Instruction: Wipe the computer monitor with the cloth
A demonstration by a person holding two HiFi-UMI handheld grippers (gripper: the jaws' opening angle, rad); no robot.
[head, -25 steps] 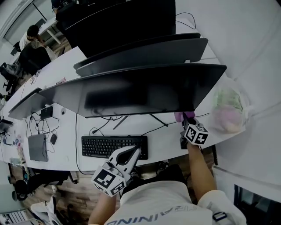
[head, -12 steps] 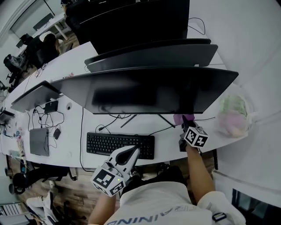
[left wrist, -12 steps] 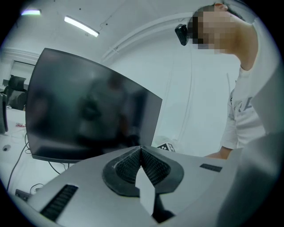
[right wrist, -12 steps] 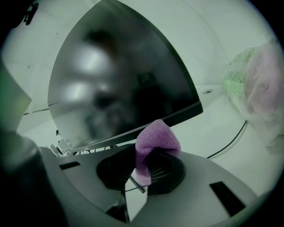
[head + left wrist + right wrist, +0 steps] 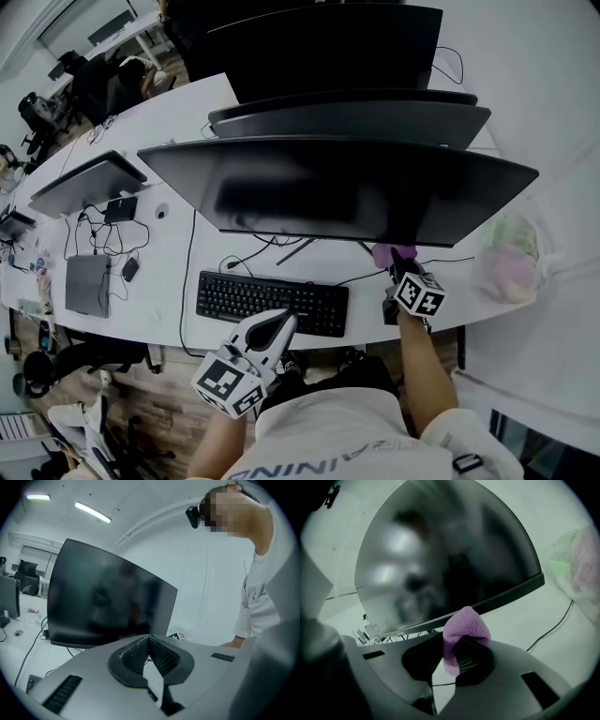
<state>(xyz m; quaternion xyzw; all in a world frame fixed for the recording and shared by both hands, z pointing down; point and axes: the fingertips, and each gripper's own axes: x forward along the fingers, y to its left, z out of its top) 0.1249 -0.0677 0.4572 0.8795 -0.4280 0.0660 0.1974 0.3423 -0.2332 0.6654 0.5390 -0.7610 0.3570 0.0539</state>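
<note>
Nearest you, the left tool (image 5: 279,325) hangs over the front edge of the tabletop (image 5: 141,311), its jaws pressed together with nothing between them. Just beyond it lies a black keyboard (image 5: 272,302).

To your right, the right tool (image 5: 397,265) is clamped on the purple cloth (image 5: 388,253). A folded tuft of cloth stands up out of the jaws. It sits below the lower right edge of the computer monitor (image 5: 356,187), close to the bezel; it seems not yet to touch the screen, though the angle makes this hard to judge.

The step in hand looks like the approach, with wiping not begun. The next move calls for lifting the cloth onto the dark glass and sweeping it sideways with light, even pressure.

Further right on the tabletop is a clear plastic bag (image 5: 511,262) with pink and green contents. More monitors (image 5: 347,112) stand behind.

Upside-down lettering on your shirt (image 5: 366,431) appears to read "TRAINING", cut off at the edges. A small mark on the monitor's lower bezel is too blurred to read.
</note>
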